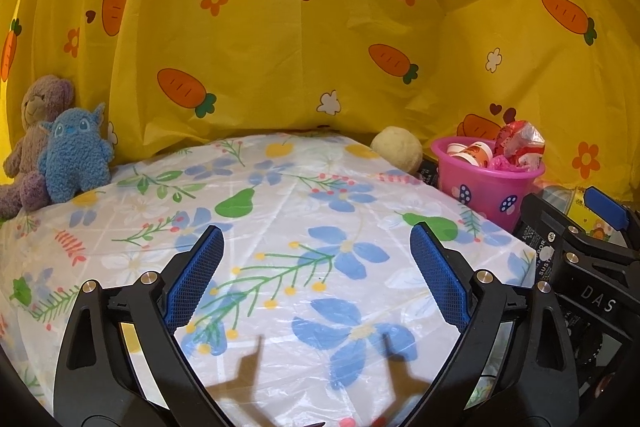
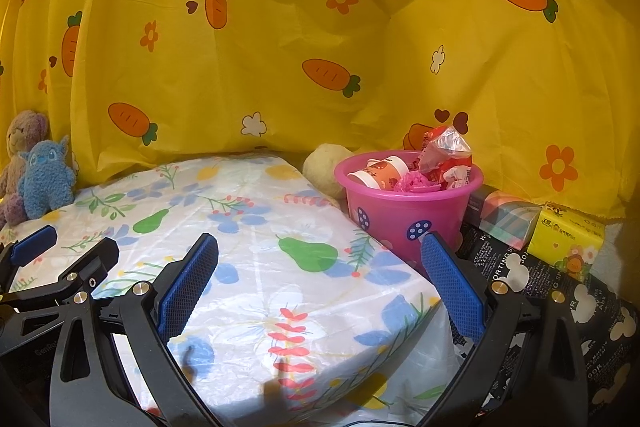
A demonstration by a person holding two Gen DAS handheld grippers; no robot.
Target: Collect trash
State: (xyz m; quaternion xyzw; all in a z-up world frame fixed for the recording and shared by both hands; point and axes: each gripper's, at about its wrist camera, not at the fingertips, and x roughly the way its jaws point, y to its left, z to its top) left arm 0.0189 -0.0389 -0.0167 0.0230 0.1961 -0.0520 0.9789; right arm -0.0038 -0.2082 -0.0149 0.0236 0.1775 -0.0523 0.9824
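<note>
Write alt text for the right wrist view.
Open right gripper hovers empty over a floral-covered table; a pink bucket beside it holds a paper cup and wrappers. Yellow carrot-print curtain behind.

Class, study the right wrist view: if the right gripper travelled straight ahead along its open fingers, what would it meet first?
Probably the flowered table cover, which fills the gap ahead of the right gripper. The pink bucket sits right of that line. Depth is unclear.

Blue plush (image 1: pixel 76 157) leaning on purple bear (image 1: pixel 34 135), carrot-print curtain (image 1: pixel 320 27), yellow tissue pack (image 2: pixel 568 237)
</note>
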